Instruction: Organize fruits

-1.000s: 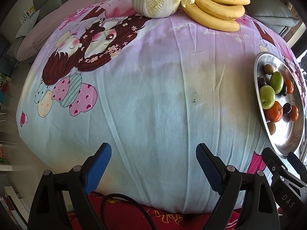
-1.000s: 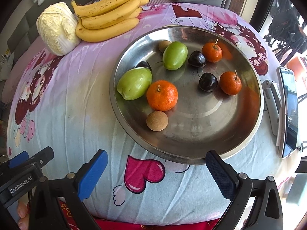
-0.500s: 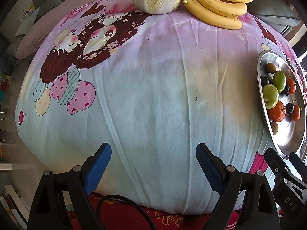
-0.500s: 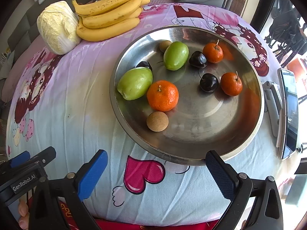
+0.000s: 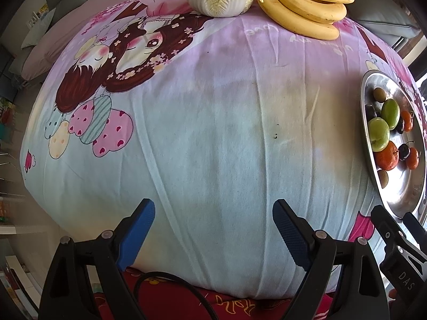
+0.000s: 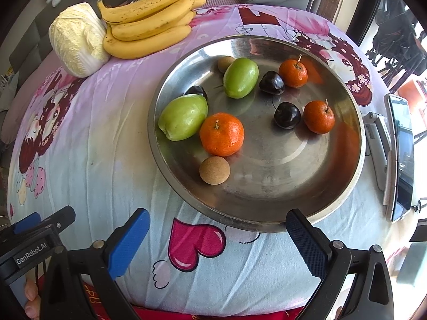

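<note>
Both tongs hang spread and empty at the near edge of the table: the left tongs over bare cloth, the right tongs before the steel tray. Oranges, green fruits and cherries sit mixed in it, bananas outside, a layout fitting sorting ahead or finished. Only the right view shows a phone.

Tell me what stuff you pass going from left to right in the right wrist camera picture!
Cabbage → bananas → big green fruit → big orange → dark cherry → small orange → phone beside the metal tray.
</note>
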